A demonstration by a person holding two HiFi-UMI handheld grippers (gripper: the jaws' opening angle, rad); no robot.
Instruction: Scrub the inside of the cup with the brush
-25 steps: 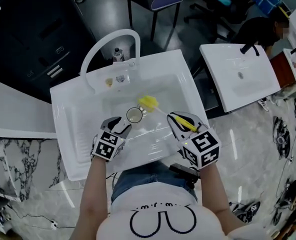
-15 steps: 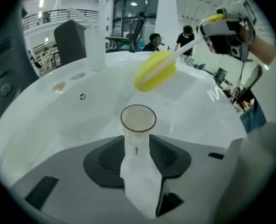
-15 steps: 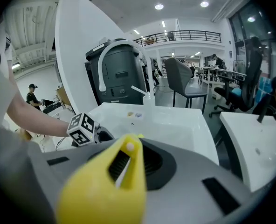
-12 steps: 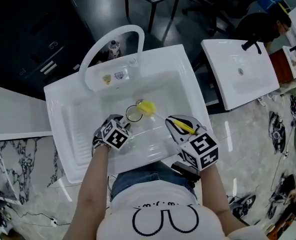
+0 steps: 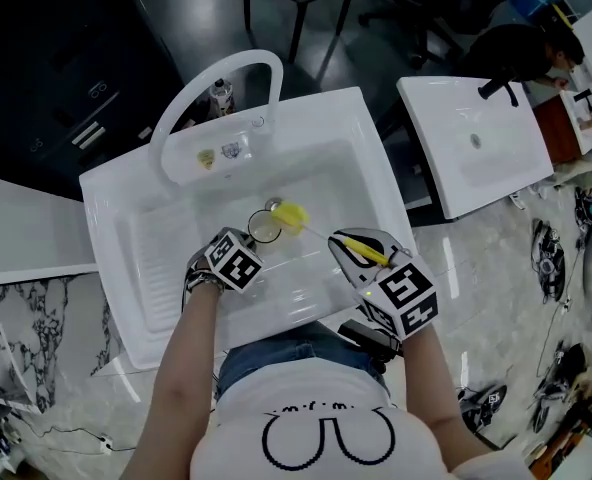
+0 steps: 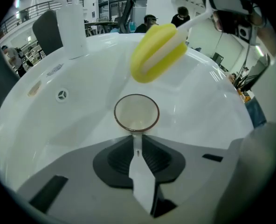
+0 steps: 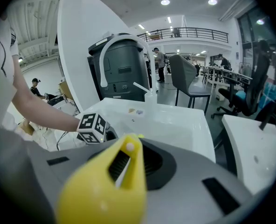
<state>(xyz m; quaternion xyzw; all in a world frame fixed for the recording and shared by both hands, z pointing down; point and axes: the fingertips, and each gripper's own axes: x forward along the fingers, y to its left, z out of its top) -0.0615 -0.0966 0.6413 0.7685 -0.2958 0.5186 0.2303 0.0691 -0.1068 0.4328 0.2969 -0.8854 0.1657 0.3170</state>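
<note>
Pinching, in the left gripper (image 6: 137,143) with jaws just now closing, the thin handle of the cup (image 6: 136,112) set upright on the floor of the white sink (image 5: 141,230). Holding the brush (image 5: 293,214) with its yellow sponge head just beside the cup's rim, outside it. Clamping the brush's yellow handle in the right gripper (image 7: 123,166), jaws pressed tight onto it.
</note>
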